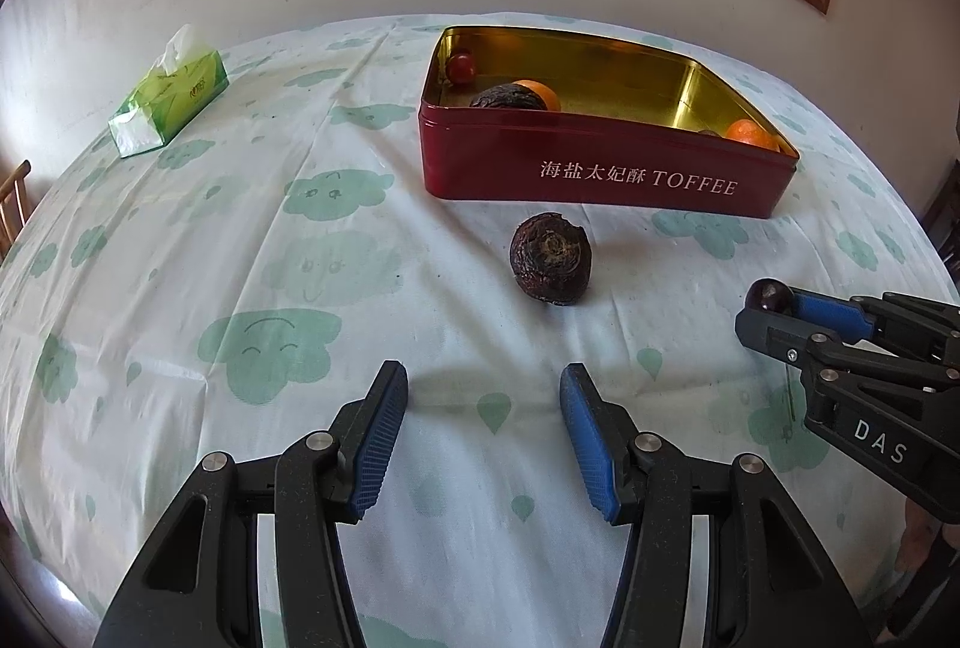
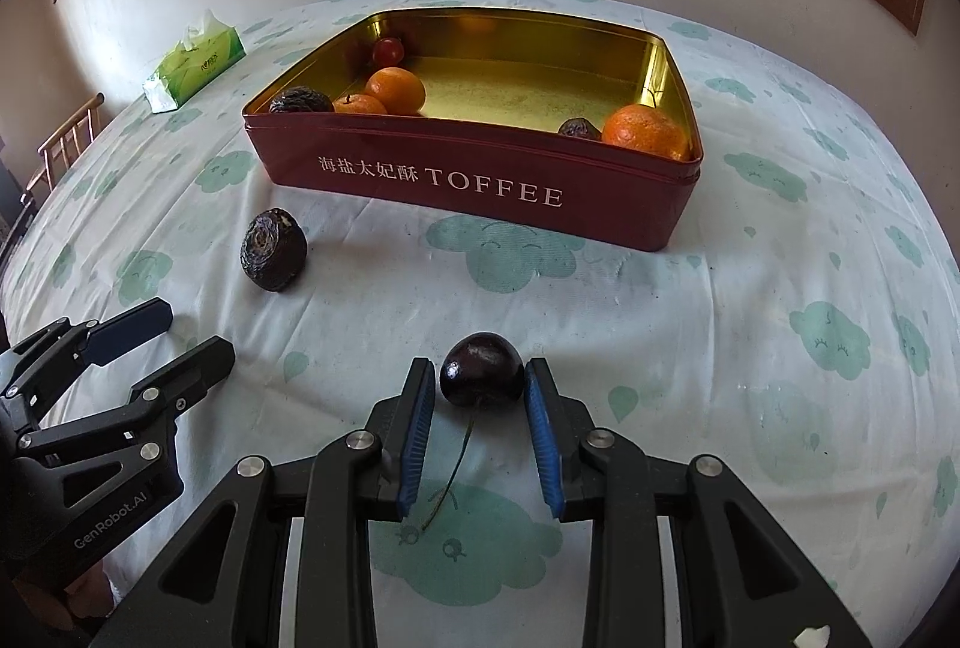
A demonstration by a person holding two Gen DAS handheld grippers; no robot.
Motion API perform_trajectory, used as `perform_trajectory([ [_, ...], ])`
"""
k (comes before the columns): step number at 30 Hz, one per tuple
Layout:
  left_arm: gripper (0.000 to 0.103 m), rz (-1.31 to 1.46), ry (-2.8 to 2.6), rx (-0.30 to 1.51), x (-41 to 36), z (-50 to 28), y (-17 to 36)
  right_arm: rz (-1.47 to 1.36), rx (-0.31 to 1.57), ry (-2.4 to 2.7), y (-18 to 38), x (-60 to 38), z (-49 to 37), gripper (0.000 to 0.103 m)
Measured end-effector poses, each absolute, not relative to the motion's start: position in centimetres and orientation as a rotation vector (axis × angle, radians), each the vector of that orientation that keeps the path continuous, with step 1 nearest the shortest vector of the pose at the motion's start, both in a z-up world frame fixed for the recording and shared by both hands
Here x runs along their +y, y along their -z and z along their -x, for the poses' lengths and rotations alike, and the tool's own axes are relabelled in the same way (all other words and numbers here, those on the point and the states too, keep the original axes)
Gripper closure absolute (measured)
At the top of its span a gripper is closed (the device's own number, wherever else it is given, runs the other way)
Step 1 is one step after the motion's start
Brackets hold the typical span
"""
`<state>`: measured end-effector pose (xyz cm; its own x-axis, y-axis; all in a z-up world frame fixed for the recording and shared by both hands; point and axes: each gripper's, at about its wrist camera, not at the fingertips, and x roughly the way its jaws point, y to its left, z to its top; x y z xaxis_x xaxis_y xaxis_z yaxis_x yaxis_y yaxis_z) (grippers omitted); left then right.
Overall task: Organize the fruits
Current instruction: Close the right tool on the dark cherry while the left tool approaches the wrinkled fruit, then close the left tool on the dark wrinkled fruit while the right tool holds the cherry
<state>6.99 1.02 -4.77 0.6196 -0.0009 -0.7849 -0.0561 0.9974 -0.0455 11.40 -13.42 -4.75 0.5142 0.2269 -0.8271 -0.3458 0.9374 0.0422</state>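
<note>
A red TOFFEE tin stands open at the table's far side, holding oranges, a red cherry and dark wrinkled fruits. One dark wrinkled fruit lies on the cloth in front of the tin. My left gripper is open and empty, short of that fruit. My right gripper has its blue pads on both sides of a dark cherry with a thin stem; the pads touch or nearly touch it.
A green tissue box sits at the far left of the table. The cloth has green cloud prints. A wooden chair back stands past the left edge. A wall with a window frame lies behind.
</note>
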Motion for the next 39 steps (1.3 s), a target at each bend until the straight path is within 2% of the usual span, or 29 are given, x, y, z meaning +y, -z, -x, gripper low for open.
perform_trajectory([
  [39,0.049,0.036,0.026,0.905,-1.0,-11.4,4.9,0.105,0.919,-0.268,5.0,-17.3,-13.5,0.077],
])
